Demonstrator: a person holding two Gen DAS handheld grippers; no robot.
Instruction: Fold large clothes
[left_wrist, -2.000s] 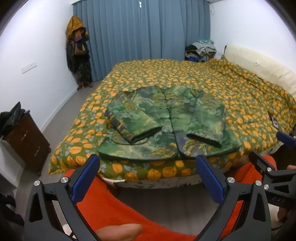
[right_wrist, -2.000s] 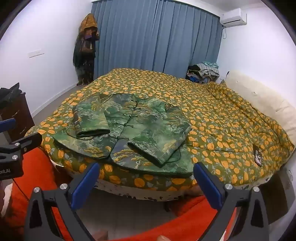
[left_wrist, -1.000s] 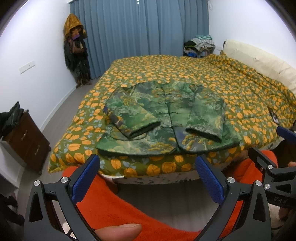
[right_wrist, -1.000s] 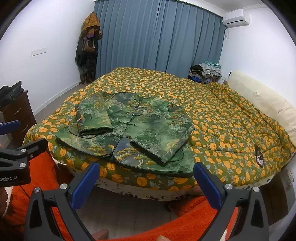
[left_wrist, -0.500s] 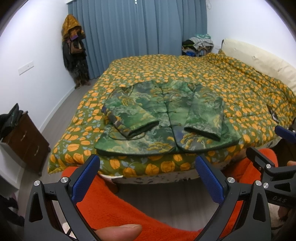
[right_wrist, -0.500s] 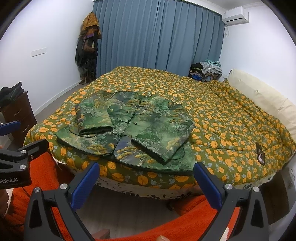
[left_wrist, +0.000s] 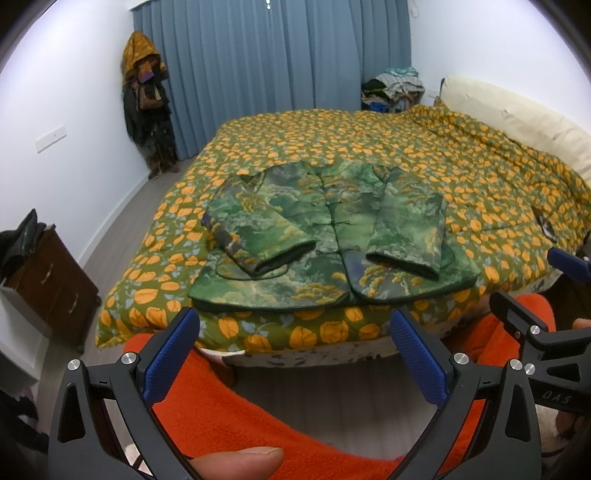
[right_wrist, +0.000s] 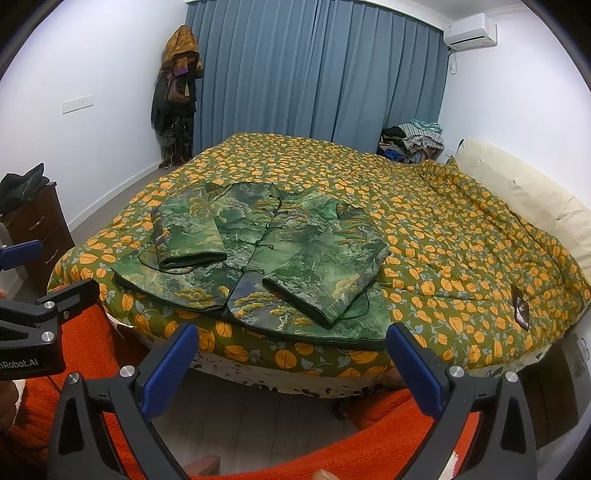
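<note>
A bedroom with blue curtains (right_wrist: 317, 74) is seen, its bed (right_wrist: 424, 229) covered by an orange-and-green quilt. A green patterned jacket (left_wrist: 332, 236) is laid flat near the bed's near edge — front buttoned, both sleeves folded in over the chest. The left hand-held gripper (left_wrist: 295, 350) is held spread wide and empty in front of the bed edge, over orange fleece (left_wrist: 229, 402). The right hand-held gripper (right_wrist: 291, 363) is likewise released — nothing between its blue pads (right_wrist: 168, 369).
</note>
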